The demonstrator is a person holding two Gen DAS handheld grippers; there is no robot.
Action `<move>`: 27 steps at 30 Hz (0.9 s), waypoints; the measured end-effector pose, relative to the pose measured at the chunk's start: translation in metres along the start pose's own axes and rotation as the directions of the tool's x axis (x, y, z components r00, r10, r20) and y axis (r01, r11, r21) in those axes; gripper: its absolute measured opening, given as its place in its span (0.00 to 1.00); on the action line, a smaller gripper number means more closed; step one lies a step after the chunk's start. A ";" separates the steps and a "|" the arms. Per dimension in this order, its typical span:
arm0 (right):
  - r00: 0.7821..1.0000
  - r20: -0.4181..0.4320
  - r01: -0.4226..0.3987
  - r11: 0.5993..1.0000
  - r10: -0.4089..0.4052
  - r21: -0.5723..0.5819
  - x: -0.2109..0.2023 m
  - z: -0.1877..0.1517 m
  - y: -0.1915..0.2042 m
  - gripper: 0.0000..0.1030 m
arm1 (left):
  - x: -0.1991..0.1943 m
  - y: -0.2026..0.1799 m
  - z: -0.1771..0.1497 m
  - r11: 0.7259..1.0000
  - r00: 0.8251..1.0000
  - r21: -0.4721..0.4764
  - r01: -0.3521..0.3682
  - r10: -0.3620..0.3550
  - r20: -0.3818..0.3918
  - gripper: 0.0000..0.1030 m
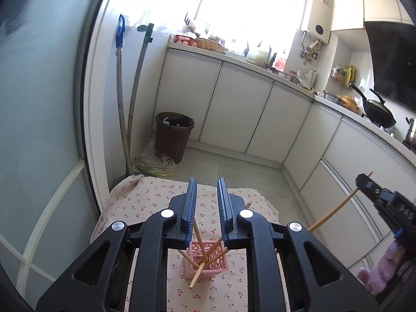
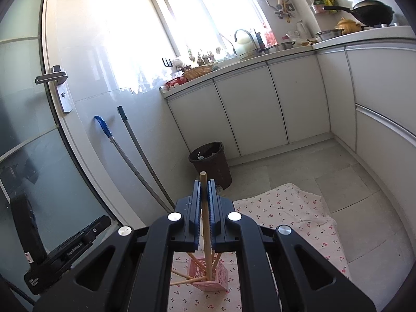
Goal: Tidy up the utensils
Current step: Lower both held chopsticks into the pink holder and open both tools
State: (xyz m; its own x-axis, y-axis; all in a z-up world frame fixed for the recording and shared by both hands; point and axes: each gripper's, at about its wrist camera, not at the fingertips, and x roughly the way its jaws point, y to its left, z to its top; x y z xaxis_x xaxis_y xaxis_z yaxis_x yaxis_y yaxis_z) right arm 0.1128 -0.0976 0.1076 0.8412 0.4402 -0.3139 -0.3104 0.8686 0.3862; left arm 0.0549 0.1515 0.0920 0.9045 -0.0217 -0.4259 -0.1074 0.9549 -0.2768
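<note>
Pinching one chopstick (image 2: 205, 208) upright, the right gripper (image 2: 204, 195) holds it directly above the pink holder (image 2: 210, 277), lower end inside; the left gripper (image 1: 206, 195) hovers open, empty.

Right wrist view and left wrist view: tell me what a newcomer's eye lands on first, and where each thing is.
First, the right gripper in the foreground, shut on an upright chopstick whose lower end dips into the pink holder. That perforated holder sits on the cherry-print cloth, with more chopsticks leaning out at angles. The left gripper hangs open above it, holding nothing.
</note>
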 end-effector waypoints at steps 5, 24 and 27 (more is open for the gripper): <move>1.000 -0.018 0.004 1.000 -0.004 0.012 0.023 -0.006 0.006 0.05 | 0.000 0.003 0.000 1.000 1.000 0.003 -0.007 0.007 -0.004 0.16; 0.994 -0.102 0.025 0.994 -0.036 -0.110 0.065 -0.043 0.027 0.15 | 0.009 0.002 -0.003 1.000 0.999 0.019 0.016 -0.015 -0.045 0.18; 0.993 -0.099 0.047 0.988 -0.062 -0.150 0.051 -0.044 0.027 0.21 | 0.007 -0.006 -0.006 0.999 0.999 0.047 0.024 -0.021 -0.046 0.21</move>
State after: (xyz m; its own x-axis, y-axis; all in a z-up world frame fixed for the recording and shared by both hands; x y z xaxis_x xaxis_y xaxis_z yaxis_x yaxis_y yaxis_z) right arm 0.1280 -0.0417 0.0634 0.8106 0.4060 -0.4220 -0.3337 0.9124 0.2369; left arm 0.0593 0.1437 0.0857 0.8865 -0.0559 -0.4593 -0.0665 0.9670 -0.2461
